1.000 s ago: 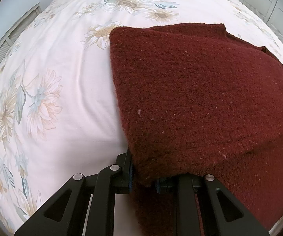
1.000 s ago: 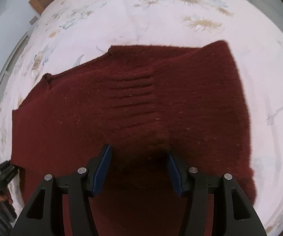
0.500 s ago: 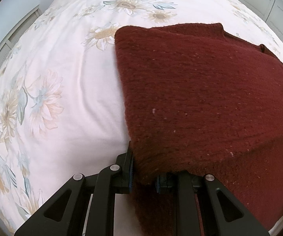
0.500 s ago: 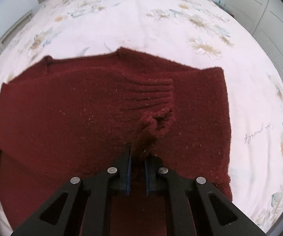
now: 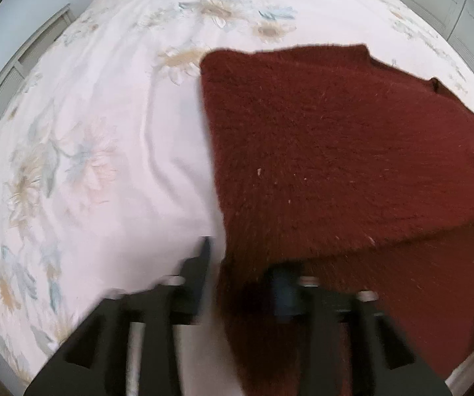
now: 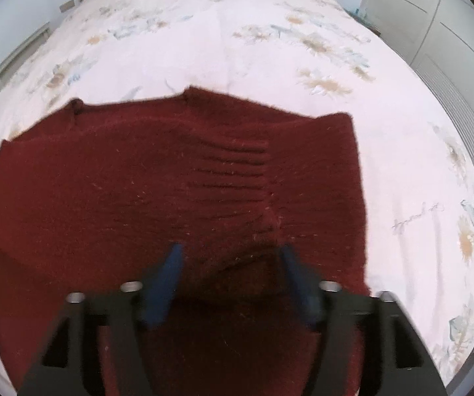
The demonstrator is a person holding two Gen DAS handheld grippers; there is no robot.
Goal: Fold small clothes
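A dark red knitted sweater (image 6: 177, 191) lies spread on a bed (image 6: 223, 43) with a pale cover that has flowers on it. Part of the sweater is folded over, so a top layer lies on a bottom layer, and the folded edge runs across close to both grippers. The left gripper (image 5: 241, 270) is at the sweater's left edge. Its jaws are opening. One finger is over the bare bed cover just beside the sweater, and the other finger is down by the fold. The sweater's corner sits between them, but the picture is blurry there, so it is hard to say if the far pad touches the wool. The right gripper (image 6: 232, 274) hangs over the middle of the sweater, just below some ribbed lines in the knit. Its jaws are opening too and stand wide apart. The wool lies between its blue pads (image 6: 166, 280) and they do not squeeze it.
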